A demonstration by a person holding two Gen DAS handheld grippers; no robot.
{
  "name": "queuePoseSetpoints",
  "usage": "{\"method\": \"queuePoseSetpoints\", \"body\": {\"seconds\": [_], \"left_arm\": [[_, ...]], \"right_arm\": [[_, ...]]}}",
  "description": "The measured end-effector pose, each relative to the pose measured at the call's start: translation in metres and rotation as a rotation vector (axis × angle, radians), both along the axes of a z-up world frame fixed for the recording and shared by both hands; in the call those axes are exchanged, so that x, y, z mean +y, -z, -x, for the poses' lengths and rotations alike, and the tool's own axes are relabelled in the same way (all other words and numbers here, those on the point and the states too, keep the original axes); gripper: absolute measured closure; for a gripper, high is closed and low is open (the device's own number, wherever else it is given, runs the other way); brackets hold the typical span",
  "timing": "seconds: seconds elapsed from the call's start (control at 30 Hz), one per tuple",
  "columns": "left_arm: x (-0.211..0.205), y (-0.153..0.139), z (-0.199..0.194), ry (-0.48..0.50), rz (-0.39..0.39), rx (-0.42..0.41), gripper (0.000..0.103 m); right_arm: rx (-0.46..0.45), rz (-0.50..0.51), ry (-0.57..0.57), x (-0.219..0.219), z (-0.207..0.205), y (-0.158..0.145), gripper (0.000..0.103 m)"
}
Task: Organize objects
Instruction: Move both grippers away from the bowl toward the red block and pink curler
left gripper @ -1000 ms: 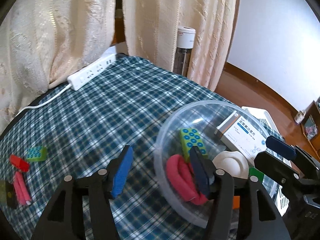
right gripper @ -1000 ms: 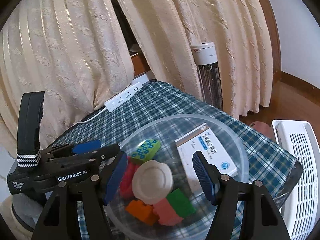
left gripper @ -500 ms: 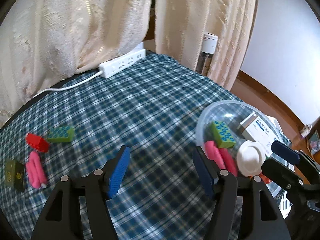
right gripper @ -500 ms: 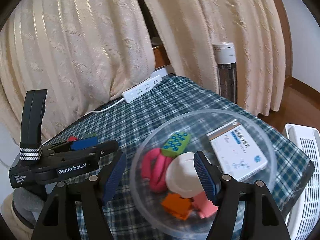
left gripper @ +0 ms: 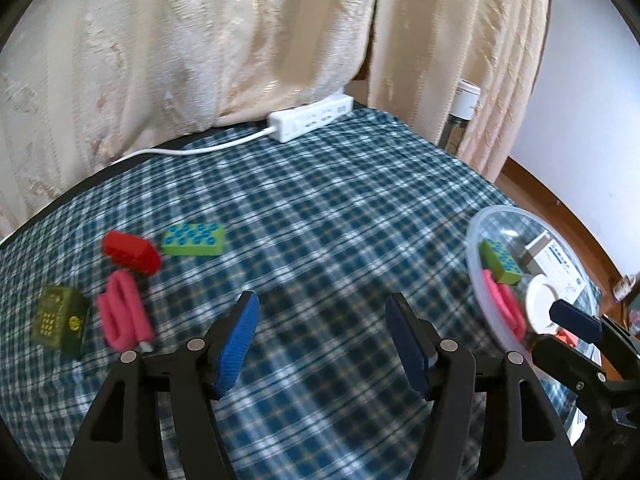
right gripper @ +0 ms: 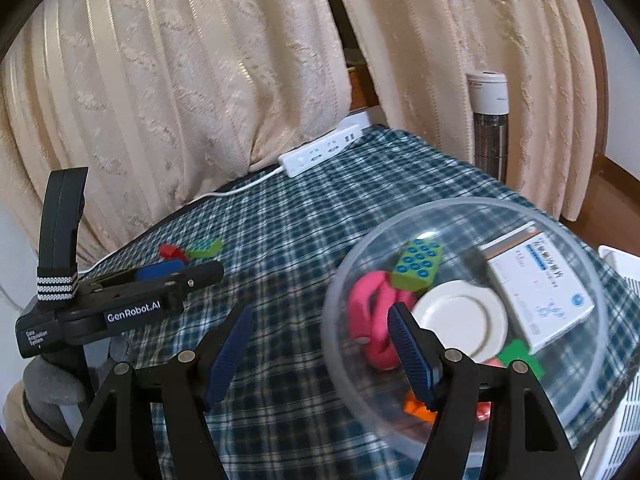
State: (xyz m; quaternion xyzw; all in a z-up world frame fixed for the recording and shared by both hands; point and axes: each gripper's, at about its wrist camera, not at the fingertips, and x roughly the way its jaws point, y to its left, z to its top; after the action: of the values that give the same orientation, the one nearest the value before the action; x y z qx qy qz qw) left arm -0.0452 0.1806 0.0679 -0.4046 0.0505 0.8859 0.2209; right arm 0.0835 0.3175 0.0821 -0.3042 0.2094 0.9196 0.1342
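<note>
Since the earlier frames, the left gripper (left gripper: 322, 320) has been swung away from the clear plastic bowl (left gripper: 478, 240) toward the loose items; the bowl is now seen at the right edge of the left wrist view. Left jaws are held apart with nothing between them, only the plaid tablecloth (left gripper: 320, 208) below. Right gripper (right gripper: 320, 334) jaws are likewise held apart and empty, its right finger in front of the bowl's near rim (right gripper: 340, 280).

On the cloth at left are seen a green studded block (left gripper: 194, 239), a red block (left gripper: 130, 252) touching it, a pink rolled item (left gripper: 124, 316) just beside the red block, and a dark green box (left gripper: 60, 320) near the pink one. All are well apart from the bowl.

Inside the bowl are seen a second green studded block (right gripper: 418, 264), a pink rolled item (right gripper: 372, 320), a white round lid (right gripper: 460, 320), a white medicine box (right gripper: 536, 284), a green block (right gripper: 520, 356) and an orange block (right gripper: 416, 404).

A white power strip (left gripper: 310, 117) is laid at the table's far edge, below cream curtains (left gripper: 200, 40).
</note>
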Motion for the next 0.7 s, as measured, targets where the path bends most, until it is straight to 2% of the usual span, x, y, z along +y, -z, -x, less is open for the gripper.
{"method": "queuePoseSetpoints", "body": {"seconds": [0.07, 0.17, 0.7], "left_arm": [[-0.01, 0.0, 0.002, -0.013, 0.0, -0.001, 0.036], [-0.024, 0.002, 0.004, -0.033, 0.003, 0.0, 0.036], [-0.124, 0.01, 0.024, -0.228, 0.069, 0.029, 0.035]], "right_arm": [[-0.005, 0.008, -0.016, -0.006, 0.005, 0.001, 0.028], [-0.006, 0.012, -0.029, -0.014, 0.01, 0.001, 0.018], [-0.059, 0.03, -0.119, -0.05, 0.04, 0.01, 0.017]]}}
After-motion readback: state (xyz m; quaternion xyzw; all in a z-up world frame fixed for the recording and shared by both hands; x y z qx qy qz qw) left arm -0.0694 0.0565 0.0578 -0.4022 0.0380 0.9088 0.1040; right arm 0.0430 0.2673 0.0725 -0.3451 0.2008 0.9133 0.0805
